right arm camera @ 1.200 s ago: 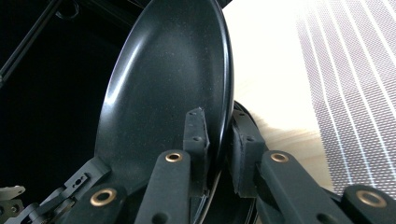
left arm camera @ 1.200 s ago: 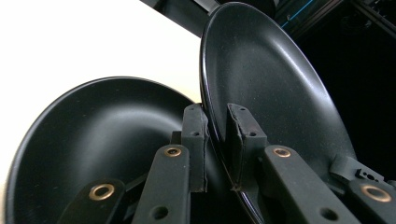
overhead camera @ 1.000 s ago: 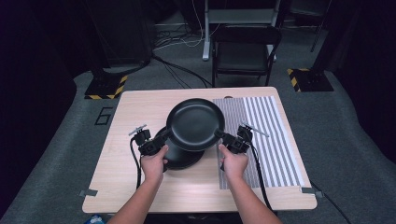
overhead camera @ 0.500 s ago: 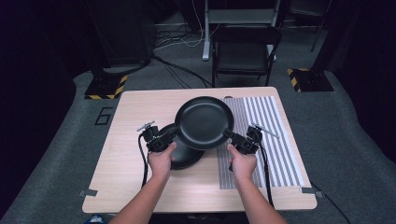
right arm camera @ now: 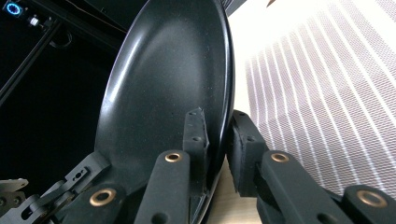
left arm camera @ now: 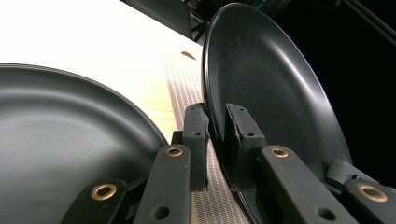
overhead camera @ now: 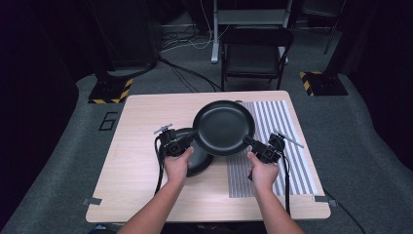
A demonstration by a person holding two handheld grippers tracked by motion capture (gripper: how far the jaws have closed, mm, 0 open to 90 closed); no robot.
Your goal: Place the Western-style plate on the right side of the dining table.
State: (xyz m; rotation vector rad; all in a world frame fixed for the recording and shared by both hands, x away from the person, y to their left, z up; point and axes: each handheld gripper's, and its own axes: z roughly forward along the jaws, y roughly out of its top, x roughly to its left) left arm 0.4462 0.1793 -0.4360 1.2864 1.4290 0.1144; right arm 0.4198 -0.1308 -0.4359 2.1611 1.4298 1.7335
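We see the left gripper [overhead camera: 187, 140] pinching the near-left rim of a black plate [overhead camera: 223, 127]; in the left gripper view its two jaws close on either side of that rim [left arm camera: 215, 140], one pad against the underside and one against the inner face. The right gripper [overhead camera: 251, 143] does the same at the plate's near-right rim, and in the right gripper view its jaws clamp the edge [right arm camera: 217, 140] between them, with the other gripper's parts showing low at the far rim. Between the two grippers the black plate [right arm camera: 168, 84] is held up off the table, roughly level in the high view, its shallow bowl dark, lightly speckled and holding nothing. Below it and toward the left, a second black plate [overhead camera: 200, 157] lies flat on the wooden table [overhead camera: 136, 146], partly covered by the lifted one; in the left gripper view its broad surface [left arm camera: 60, 154] sits just beside the jaws, and we see nothing on it either. The lifted plate hangs over the boundary between bare wood and a grey-and-white striped mat [overhead camera: 282, 141] that covers the table's right part. Beyond the table stand a dark chair [overhead camera: 255, 53] and, on the grey floor, two bases edged with yellow-black tape [overhead camera: 109, 90].
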